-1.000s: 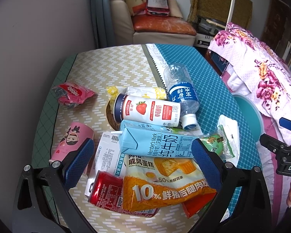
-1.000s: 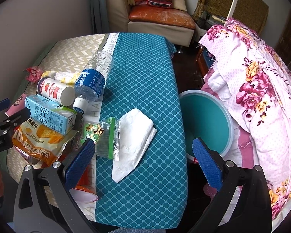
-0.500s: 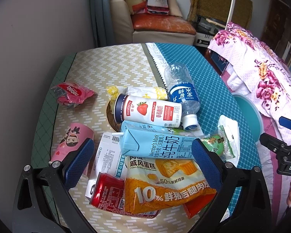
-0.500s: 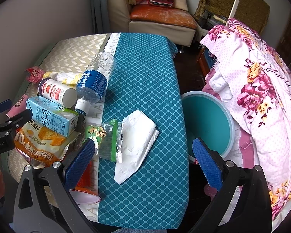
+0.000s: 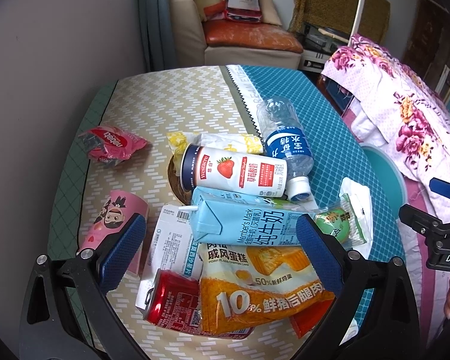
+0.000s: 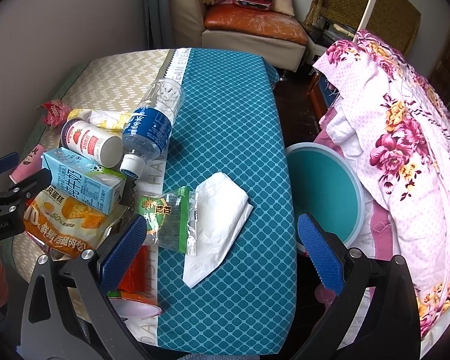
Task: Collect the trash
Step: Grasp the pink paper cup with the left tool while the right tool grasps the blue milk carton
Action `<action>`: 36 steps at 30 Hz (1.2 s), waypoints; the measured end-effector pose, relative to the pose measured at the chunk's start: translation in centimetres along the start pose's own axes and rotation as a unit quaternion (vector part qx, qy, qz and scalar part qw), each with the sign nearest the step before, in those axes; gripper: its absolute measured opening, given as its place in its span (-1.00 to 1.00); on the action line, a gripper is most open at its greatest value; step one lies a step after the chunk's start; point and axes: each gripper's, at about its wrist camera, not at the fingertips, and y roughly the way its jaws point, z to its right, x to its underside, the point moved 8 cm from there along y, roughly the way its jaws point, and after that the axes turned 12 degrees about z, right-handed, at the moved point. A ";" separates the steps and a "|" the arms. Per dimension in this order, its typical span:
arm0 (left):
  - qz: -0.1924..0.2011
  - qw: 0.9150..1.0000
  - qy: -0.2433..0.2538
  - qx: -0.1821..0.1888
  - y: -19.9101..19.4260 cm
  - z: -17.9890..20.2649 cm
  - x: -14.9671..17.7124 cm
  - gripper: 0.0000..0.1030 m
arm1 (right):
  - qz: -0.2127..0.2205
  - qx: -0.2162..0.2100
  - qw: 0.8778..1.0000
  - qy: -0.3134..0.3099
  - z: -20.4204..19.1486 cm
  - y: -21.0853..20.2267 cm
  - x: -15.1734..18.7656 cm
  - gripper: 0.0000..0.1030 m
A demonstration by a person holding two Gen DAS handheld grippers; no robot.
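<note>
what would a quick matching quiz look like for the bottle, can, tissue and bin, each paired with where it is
Things:
1. bottle
2. can
3. tissue
4. bin

Places:
a. on the floor beside the table
b. flat on the teal cloth, next to a green wrapper
c. on its side, cap toward the camera, along the cloth seam
d. partly under the orange cake bag

Pairs: 1-c, 2-d, 3-b, 4-a

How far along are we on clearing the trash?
Nothing looks collected yet: what shows of the teal bin looks empty. Both the left gripper and the right gripper are open and hold nothing. The milk carton, water bottle, tissue and other litter remain on the table.
</note>
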 end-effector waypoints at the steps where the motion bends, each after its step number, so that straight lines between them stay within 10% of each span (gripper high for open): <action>1: -0.001 1.000 -0.001 0.001 0.0 -0.1 0.0 0.94 | 0.000 0.000 1.000 -0.001 -0.1 0.0 0.0 0.88; 28: -0.096 0.995 -0.031 -0.004 3.0 -12.7 2.5 0.87 | -0.057 -0.109 0.979 -0.160 -9.6 2.4 -2.1 0.86; 32: -0.115 0.993 -0.027 0.004 4.6 -12.9 3.4 0.85 | -0.073 -0.135 0.969 -0.195 -12.1 3.0 -1.5 0.19; 36: -0.137 0.989 -0.053 0.014 6.3 -13.7 5.5 0.74 | -0.081 -0.146 0.962 -0.217 -13.8 3.8 -1.2 0.14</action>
